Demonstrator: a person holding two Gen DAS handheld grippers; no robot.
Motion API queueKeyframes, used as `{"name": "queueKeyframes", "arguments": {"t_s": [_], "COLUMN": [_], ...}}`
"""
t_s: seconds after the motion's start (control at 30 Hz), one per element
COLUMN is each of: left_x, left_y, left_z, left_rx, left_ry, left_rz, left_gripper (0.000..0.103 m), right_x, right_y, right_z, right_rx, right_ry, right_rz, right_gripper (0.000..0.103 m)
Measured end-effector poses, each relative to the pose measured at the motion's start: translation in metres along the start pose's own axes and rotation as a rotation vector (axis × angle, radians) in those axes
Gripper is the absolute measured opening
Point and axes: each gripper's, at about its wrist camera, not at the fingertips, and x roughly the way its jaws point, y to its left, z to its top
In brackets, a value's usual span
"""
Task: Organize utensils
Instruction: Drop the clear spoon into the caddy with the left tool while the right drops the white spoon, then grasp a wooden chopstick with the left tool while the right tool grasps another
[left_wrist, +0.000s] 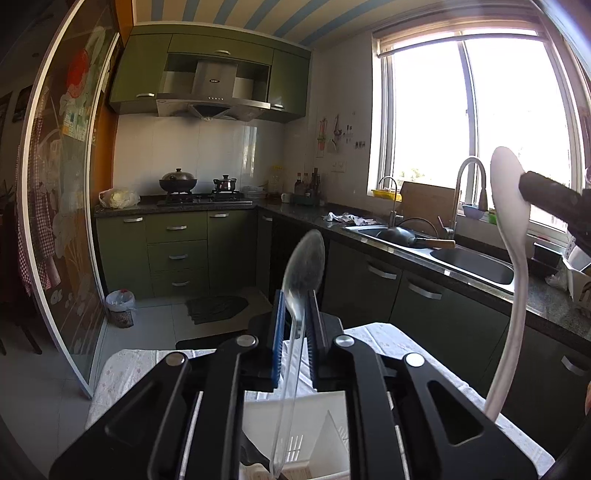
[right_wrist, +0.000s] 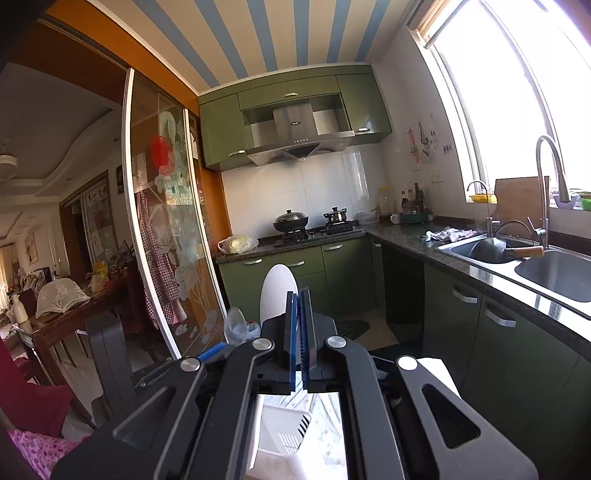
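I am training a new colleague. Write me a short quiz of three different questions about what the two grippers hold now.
1. True or false: the left gripper is shut on the clear plastic spoon.
2. What does the right gripper hold? A) white plastic spoon B) fork C) nothing
3. Fill in: below both grippers stands a white slotted plastic ____.

Key: 1 true; 2 A; 3 basket

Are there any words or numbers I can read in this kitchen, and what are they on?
None can be read for sure.
Range hood: a small dark brand badge, too blurred to read.
Papers on the glass door: print too small.
Sign in the far room: large dark characters, too blurred.
Wall stickers by the window: pictures, no legible words.
Sauce bottles: labels too small.
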Motion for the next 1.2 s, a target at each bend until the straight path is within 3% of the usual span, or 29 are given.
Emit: {"name": "queueKeyframes", "arguments": {"t_s": [0.2, 0.47, 0.7, 0.87, 0.9, 0.97, 1.0, 1.13, 1.2], "left_x": [-0.015, -0.069, -0.094, -0.102, -0.104, -0.107, -0.109, -0.111, -0.108], "left_y": [0.015, 0.041, 0.053, 0.051, 0.051, 0.048, 0.047, 0.044, 0.041], "left_z": [-0.01, -0.014, -0.022, -0.029, -0.03, -0.031, -0.033, -0.046, -0.058], "left_rx": [-0.032, -0.076, -0.093, -0.096, -0.095, -0.089, -0.091, -0.106, -0.118], "left_ry": [0.041, 0.052, 0.088, 0.111, 0.116, 0.133, 0.145, 0.236, 0.332], "left_rz": [-0.007, -0.008, -0.004, -0.004, -0.003, -0.004, -0.007, -0.027, -0.046], "left_gripper": [0.017, 0.026, 0.027, 0.028, 0.03, 0.034, 0.036, 0.037, 0.043], "right_x": [0.044, 0.074, 0.06, 0.057, 0.055, 0.046, 0.04, 0.007, -0.014], "right_y": [0.004, 0.014, 0.033, 0.042, 0.043, 0.043, 0.042, 0.039, 0.034], "right_z": [0.001, -0.036, -0.087, -0.117, -0.122, -0.13, -0.131, -0.133, -0.134], "right_rx": [-0.025, -0.08, -0.161, -0.218, -0.22, -0.22, -0.216, -0.179, -0.146], "right_ry": [-0.001, 0.02, 0.0, 0.039, 0.045, 0.053, 0.052, 0.064, 0.084], "right_rz": [-0.039, -0.092, -0.12, -0.127, -0.125, -0.116, -0.109, -0.076, -0.052], "right_gripper": [0.003, 0.003, 0.003, 0.004, 0.006, 0.021, 0.022, 0.022, 0.022]}}
